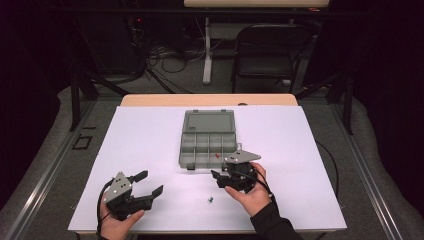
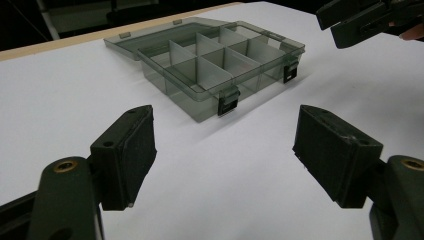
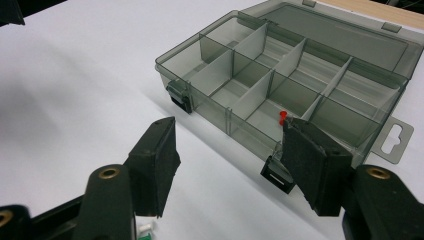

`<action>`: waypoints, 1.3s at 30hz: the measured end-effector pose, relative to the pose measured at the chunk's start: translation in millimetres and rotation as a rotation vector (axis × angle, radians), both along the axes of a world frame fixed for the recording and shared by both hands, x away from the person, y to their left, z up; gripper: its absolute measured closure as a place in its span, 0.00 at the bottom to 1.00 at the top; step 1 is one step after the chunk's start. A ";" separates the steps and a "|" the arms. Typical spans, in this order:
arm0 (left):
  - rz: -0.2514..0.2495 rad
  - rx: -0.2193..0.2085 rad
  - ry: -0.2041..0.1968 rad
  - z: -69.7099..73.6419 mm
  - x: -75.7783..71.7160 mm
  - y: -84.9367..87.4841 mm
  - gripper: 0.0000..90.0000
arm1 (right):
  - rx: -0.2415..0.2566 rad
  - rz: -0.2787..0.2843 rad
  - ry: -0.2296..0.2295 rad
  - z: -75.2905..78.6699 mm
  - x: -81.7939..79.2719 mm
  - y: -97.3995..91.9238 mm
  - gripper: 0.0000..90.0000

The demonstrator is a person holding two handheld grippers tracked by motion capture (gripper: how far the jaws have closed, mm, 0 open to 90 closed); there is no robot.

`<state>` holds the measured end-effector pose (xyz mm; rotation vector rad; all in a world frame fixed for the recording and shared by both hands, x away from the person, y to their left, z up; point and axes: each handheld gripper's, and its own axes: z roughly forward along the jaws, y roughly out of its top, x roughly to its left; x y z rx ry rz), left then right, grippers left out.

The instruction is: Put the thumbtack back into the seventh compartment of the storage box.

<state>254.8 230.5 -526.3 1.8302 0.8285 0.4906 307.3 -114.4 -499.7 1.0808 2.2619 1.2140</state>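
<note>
Looking down on a white-covered counter (image 1: 150, 140) and sorting pushpins into a smoke-grey clear compartment box (image 1: 197, 145), lying mid-counter with its lid folded open on the far side. Seeing a red pushpin (image 3: 283, 117) already lying in the near right compartment. Seeing a green pushpin (image 1: 211, 199) lying loose on the counter, near the person's edge and just beside the right hand.

Holding the right tool (image 1: 218, 179) wide open and empty, close to the box's near right corner. Resting the left tool (image 1: 150, 182) wide open and empty too, near the left front edge, well apart from the box.

Judging the green pushpin to be the next pick. Doing it well probably means coming down over it with the pads on either side, closing gently on the head and not the point, lifting clear of the box wall, then releasing low inside one compartment to avoid bouncing.

Noting obstacles: black latches (image 3: 180, 95) jutting from the front wall, and thin dividers (image 3: 257, 90) crowding each cell. Noting, beyond the counter, a dark folding chair (image 1: 265, 50) and floor cables (image 1: 165, 55), neither interfering.
</note>
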 end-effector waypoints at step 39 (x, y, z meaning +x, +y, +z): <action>0.008 0.004 0.009 -2.1 0.7 0.4 0.27 | 0.027 0.027 0.008 -43.2 -33.8 -7.4 0.43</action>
